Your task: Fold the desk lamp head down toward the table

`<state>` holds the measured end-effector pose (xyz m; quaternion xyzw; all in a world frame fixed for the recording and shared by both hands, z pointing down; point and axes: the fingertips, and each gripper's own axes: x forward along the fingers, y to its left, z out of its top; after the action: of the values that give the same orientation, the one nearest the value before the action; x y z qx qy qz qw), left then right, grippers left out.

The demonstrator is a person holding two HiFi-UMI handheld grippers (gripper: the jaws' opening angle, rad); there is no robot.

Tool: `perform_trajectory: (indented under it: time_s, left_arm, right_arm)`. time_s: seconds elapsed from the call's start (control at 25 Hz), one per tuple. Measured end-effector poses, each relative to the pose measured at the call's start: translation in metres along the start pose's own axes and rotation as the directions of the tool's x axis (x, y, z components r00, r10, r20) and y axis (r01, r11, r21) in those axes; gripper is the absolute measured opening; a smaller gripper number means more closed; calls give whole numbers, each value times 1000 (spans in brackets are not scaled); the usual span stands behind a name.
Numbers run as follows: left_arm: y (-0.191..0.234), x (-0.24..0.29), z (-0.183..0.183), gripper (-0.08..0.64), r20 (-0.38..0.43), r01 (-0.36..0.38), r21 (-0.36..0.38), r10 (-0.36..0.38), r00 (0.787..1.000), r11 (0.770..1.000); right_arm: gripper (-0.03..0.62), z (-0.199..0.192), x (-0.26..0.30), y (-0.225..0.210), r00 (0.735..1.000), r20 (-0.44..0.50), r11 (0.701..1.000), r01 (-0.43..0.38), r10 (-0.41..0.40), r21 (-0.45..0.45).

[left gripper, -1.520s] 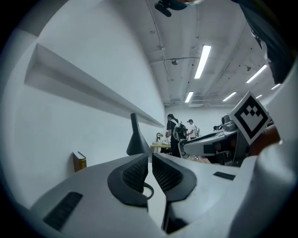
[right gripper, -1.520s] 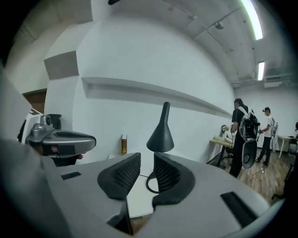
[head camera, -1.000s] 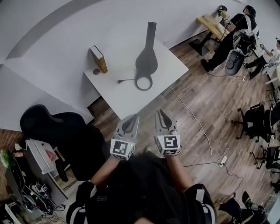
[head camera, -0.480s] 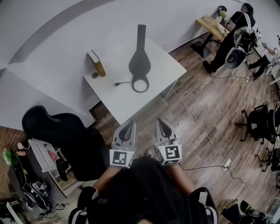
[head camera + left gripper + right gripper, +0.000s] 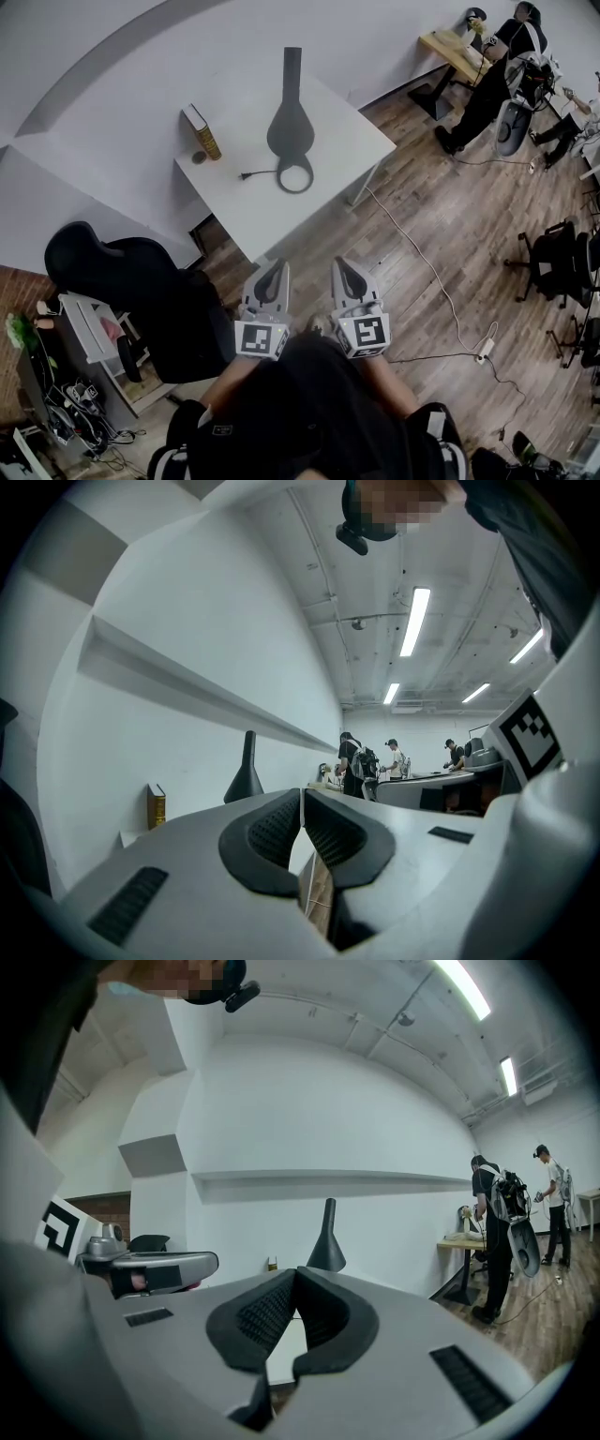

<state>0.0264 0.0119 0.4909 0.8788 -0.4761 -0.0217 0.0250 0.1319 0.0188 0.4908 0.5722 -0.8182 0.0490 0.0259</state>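
The black desk lamp (image 5: 287,117) stands on the white table (image 5: 349,133), its neck upright above a ring base (image 5: 294,176) and its cord plug (image 5: 246,174) lying loose. My left gripper (image 5: 277,266) and right gripper (image 5: 343,263) are side by side close to my body, over the floor and well short of the table. Both point level toward the lamp. In the left gripper view the lamp (image 5: 246,772) is far off and the jaws of that gripper (image 5: 302,795) meet on nothing. The right gripper (image 5: 295,1271) has just been closing, with nothing between its pads, and the lamp (image 5: 326,1238) is straight ahead.
A brown book (image 5: 201,131) stands at the table's left corner with a small round object (image 5: 198,157) beside it. A black office chair (image 5: 122,272) sits to my left. A white cable and power strip (image 5: 485,349) lie on the wood floor. People (image 5: 497,66) work at a far desk.
The table and lamp have slid left in the head view. Both grippers stay paired in front of me, slightly lower in the picture, and the right gripper's jaws have narrowed.
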Motion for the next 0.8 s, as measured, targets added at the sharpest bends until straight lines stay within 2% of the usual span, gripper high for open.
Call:
perform_trajectory:
  time_s: [0.24,0.52,0.8]
  left_arm:
    - [-7,3,7,37,8,-16,-48,17,1000,999]
    - [-9,0,2,37,-7,-21,-30,21,1000,999]
    - [-11,-3,-1,37,-17,-21,-43,20,1000,999]
  right_arm:
    - [11,-1,-4,-4,1000,-3,1000,1,-1,10]
    - [12,-4,-5,-3,1000,-5,1000,-10,10,8]
    - [11,-3,-8,-2,1000,-5,1000,2,-2,12]
